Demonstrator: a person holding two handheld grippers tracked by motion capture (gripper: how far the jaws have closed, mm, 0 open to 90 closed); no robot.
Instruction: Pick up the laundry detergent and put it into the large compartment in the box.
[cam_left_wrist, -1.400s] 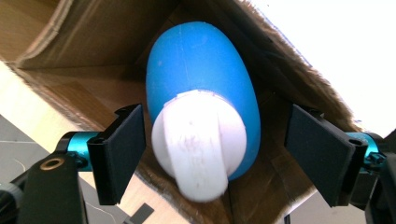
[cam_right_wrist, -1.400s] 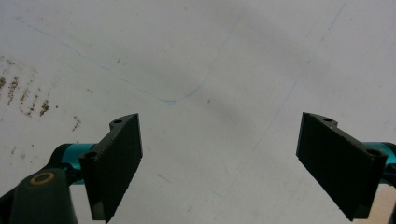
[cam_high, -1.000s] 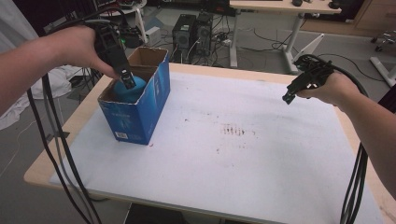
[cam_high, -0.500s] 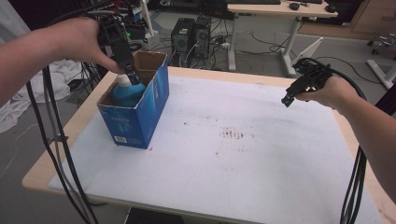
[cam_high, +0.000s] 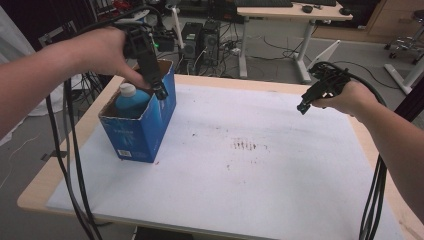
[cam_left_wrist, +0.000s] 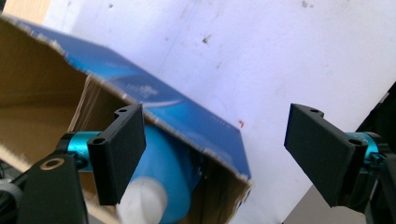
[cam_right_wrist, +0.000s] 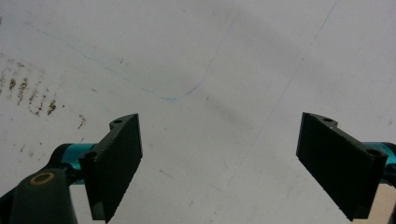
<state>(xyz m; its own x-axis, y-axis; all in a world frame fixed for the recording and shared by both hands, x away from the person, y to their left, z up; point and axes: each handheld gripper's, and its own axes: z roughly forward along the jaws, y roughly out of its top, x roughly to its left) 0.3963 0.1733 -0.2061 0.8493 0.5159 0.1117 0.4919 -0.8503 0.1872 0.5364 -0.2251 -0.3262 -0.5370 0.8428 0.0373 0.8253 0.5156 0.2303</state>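
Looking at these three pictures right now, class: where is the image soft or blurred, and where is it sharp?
High view: sharp, evenly lit. Left gripper view: the bottle and blue box look soft, the pads crisper. Right gripper view: the white table cover is slightly soft.

The box (cam_high: 142, 125) is cardboard. Its outside is printed blue and a bit shiny. Its inside is plain brown and matt, and the torn top edges look rough. The bottle (cam_high: 131, 100) in it is smooth blue plastic with a white plastic cap. The table (cam_high: 40, 185) has a pale wood edge, and white paper (cam_high: 260, 190) covers it, matt with small brown stains. The left gripper (cam_left_wrist: 219, 154) and right gripper (cam_right_wrist: 224, 163) have matt black pads and shiny blue metal parts.
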